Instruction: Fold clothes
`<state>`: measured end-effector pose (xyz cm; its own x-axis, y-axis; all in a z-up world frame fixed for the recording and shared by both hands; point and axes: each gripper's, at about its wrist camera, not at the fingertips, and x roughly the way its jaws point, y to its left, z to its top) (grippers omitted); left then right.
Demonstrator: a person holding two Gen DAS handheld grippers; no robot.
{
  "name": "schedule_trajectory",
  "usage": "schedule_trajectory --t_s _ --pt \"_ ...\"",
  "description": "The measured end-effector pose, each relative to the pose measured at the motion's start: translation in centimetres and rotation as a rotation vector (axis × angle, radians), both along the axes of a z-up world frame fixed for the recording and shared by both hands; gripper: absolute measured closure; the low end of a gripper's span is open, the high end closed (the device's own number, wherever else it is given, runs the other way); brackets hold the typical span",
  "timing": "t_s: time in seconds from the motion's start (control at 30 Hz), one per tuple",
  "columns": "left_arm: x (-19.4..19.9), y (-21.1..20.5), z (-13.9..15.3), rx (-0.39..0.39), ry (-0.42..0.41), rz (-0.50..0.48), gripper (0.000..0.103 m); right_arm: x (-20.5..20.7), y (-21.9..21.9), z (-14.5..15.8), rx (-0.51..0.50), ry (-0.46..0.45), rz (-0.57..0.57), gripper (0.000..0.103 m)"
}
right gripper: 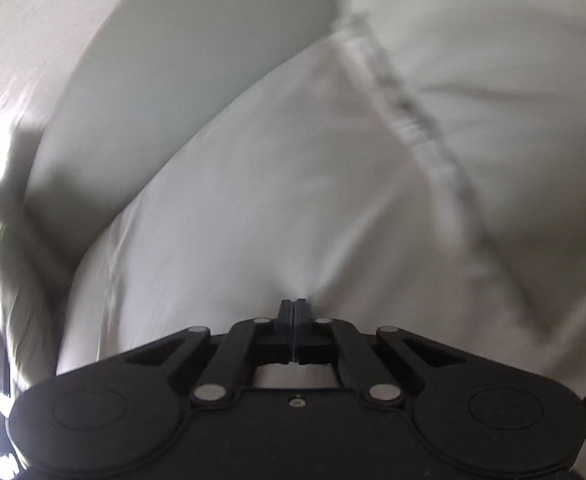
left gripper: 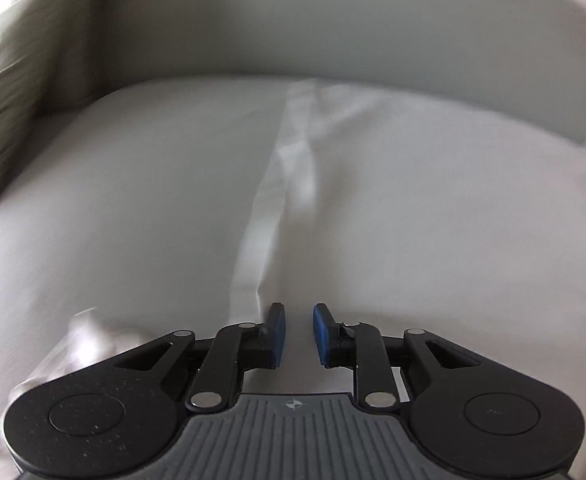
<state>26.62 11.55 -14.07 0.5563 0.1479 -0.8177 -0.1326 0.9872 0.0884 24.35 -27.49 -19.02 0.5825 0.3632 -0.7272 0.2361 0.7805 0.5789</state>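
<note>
A white garment [left gripper: 393, 200] lies spread over the pale surface in the left wrist view, its straight hemmed edge [left gripper: 269, 184] running from the far middle down toward my left gripper [left gripper: 298, 334]. That gripper hovers just above the cloth near this edge, open, with nothing between its blue pads [left gripper: 279, 332]. In the right wrist view the same white cloth [right gripper: 273, 184] fills the frame, with a puckered seam [right gripper: 417, 120] crossing at the upper right. My right gripper [right gripper: 294, 308] is shut, and a pinch of the cloth puckers at its tips.
A pale grey padded backrest [left gripper: 353, 24] curves along the far side. An olive-green cushion [left gripper: 9, 92] sits at the left, seen also as the olive cushion [right gripper: 17, 276] at the left of the right wrist view. A textured white wall [right gripper: 21, 40] rises beyond.
</note>
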Motion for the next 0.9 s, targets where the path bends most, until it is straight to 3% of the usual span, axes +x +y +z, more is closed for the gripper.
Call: schedule_trajectory --t_s 0.07,0.1,0.17,0.2,0.27,0.37,0.43,0.5,0.57,0.63,0.67,0.7,0.77,0.83,0.9 --pt "-0.3 0.6 0.1 0.053 0.001 0.035 0.091 -0.7 -1.6 0.9 -0.203 0.035 -0.116 0.103" --pt "-0.6 0.3 0.1 0.129 -0.002 0.045 0.09 -1.0 -2.0 1.2 -0.265 0.046 -0.143 0.103" --pt "-1.1 0.1 -0.2 0.251 0.014 0.087 0.09 -1.5 -2.4 1.3 -0.256 0.042 -0.129 0.103" --pt "-1.4 0.4 -0.2 0.257 0.017 0.102 0.09 -1.8 -2.2 1.6 -0.279 0.036 -0.112 0.103" --pt "-2.4 1.0 0.7 0.174 -0.002 0.098 0.09 -2.9 -1.3 2.4 -0.338 0.01 -0.08 0.101" --pt "-3.5 1.0 1.8 0.049 -0.052 0.04 0.096 -5.1 -1.1 3.5 -0.239 -0.04 -0.068 0.086" --pt "-4.4 0.1 2.2 -0.026 -0.077 -0.047 0.094 -5.9 -1.6 3.4 -0.078 -0.065 -0.037 0.085" --pt "-4.7 -1.0 2.3 -0.1 -0.08 -0.134 0.092 -5.6 -1.2 3.0 0.014 -0.065 0.014 0.085" --pt "-4.5 -2.1 1.8 -0.161 -0.049 -0.196 0.089 -5.1 -0.5 2.5 0.032 -0.049 0.042 0.085" --pt "-4.0 -2.7 0.9 -0.175 -0.004 -0.196 0.083 -4.6 0.1 1.9 0.029 -0.027 0.062 0.086" --pt "-3.9 -2.7 0.6 -0.167 0.004 -0.178 0.083 -4.6 0.3 1.7 0.008 -0.016 0.059 0.1" --pt "-4.0 -2.4 0.6 -0.148 0.004 -0.144 0.084 -4.8 0.2 1.8 -0.039 -0.007 0.038 0.103" --pt "-4.3 -1.4 0.9 -0.103 0.008 -0.062 0.084 -5.4 -0.1 2.2 -0.139 0.01 -0.016 0.103" --pt "-5.8 -1.1 1.9 -0.108 -0.033 -0.047 0.091 -6.0 0.1 2.4 -0.301 0.036 -0.039 0.103" --pt "-7.6 -0.9 3.0 -0.125 -0.085 -0.049 0.091 -7.2 0.1 3.0 -0.351 0.017 -0.042 0.101"
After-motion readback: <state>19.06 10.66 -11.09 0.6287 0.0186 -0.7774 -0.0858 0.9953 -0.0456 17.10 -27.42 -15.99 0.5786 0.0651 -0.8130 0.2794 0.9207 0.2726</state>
